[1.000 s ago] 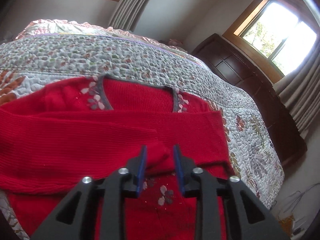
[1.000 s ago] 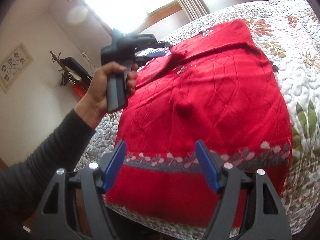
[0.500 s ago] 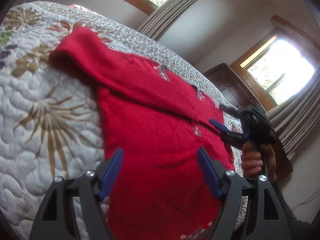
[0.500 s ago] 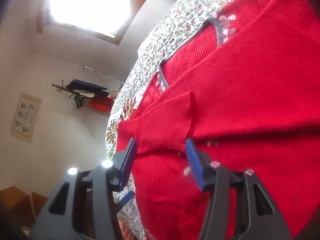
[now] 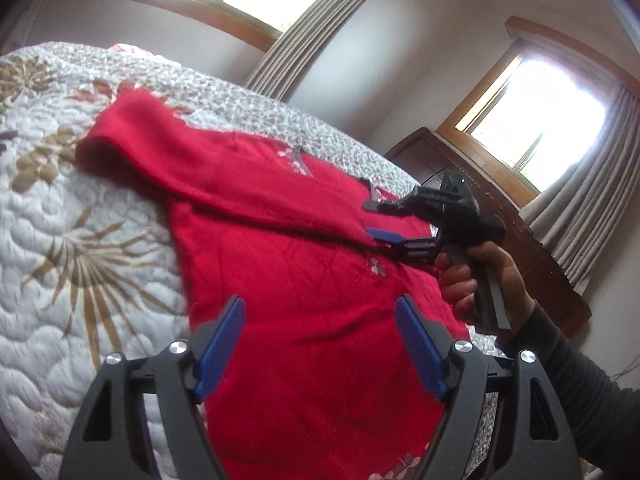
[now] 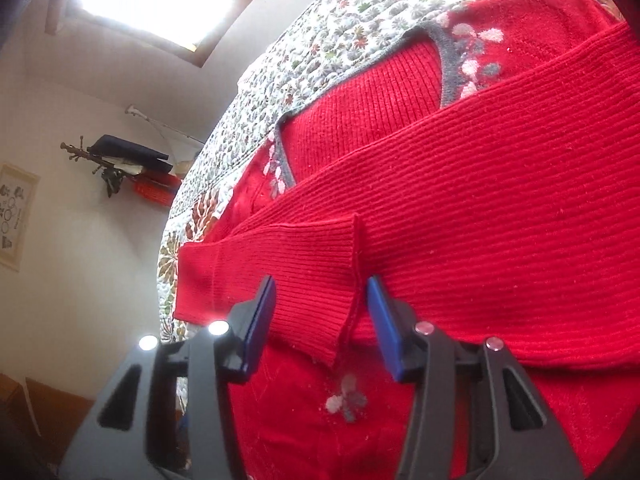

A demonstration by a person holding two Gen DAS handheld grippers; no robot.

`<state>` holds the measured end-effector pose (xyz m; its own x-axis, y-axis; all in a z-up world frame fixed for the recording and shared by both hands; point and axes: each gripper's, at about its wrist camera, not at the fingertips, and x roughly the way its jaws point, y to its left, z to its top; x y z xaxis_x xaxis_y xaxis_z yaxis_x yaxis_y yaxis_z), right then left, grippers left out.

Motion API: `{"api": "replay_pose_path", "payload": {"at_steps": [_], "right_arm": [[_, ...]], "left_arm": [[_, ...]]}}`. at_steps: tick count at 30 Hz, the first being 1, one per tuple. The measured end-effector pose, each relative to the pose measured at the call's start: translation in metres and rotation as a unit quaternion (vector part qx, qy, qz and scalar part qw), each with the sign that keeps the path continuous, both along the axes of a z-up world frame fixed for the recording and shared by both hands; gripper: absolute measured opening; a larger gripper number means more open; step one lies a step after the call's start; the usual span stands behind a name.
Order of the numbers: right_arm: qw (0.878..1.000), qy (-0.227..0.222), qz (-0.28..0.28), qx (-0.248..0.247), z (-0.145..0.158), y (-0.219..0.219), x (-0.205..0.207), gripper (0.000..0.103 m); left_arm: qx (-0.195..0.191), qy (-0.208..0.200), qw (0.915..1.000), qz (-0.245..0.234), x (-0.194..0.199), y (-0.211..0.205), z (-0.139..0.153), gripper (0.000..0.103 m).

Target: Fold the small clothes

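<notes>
A red knit sweater point(image 5: 296, 264) lies flat on a floral quilt point(image 5: 60, 264), with both sleeves folded across its chest. My left gripper point(image 5: 320, 346) hovers open above the sweater's lower body and holds nothing. In the left wrist view, a hand point(image 5: 480, 276) holds my right gripper point(image 5: 374, 220) at the end of the folded sleeve. In the right wrist view, my right gripper point(image 6: 320, 316) is partly open. The ribbed sleeve cuff point(image 6: 312, 264) lies between its fingers. The grey-trimmed neckline point(image 6: 448, 60) shows beyond it.
The quilt point(image 6: 320, 40) covers the bed around the sweater. A dark wooden dresser point(image 5: 540, 248) stands past the bed's far edge, under a window with curtains. A wall rack holding dark items point(image 6: 128, 160) hangs on the other side.
My left gripper let go of the sleeve end, opened wide and drew back over the sweater's body. My right gripper moved from the hem to the sleeve cuff and narrowed around it.
</notes>
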<state>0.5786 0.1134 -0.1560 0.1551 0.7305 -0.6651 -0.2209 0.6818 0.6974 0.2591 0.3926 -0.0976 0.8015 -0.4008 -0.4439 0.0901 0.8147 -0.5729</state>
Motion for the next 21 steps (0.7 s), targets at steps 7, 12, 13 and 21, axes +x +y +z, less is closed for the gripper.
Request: {"api": "replay_pose_path", "payload": {"at_steps": [7, 12, 13, 21], "right_arm": [[1.0, 0.009, 0.022, 0.001, -0.011, 0.007, 0.004, 0.055], [0.999, 0.012, 0.028, 0.022, -0.008, 0.015, 0.014, 0.058], [0.999, 0.008, 0.03, 0.021, -0.007, 0.018, 0.014, 0.058], [0.999, -0.002, 0.045, 0.009, -0.008, 0.036, 0.014, 0.038]], "left_arm": [[0.056, 0.024, 0.998, 0.017, 0.05, 0.012, 0.02, 0.084], [0.067, 0.033, 0.9963, 0.041, 0.046, 0.027, 0.003, 0.089], [0.071, 0.037, 0.996, 0.039, 0.046, 0.029, -0.002, 0.089], [0.054, 0.042, 0.9961, 0.056, 0.047, 0.044, -0.014, 0.089]]}}
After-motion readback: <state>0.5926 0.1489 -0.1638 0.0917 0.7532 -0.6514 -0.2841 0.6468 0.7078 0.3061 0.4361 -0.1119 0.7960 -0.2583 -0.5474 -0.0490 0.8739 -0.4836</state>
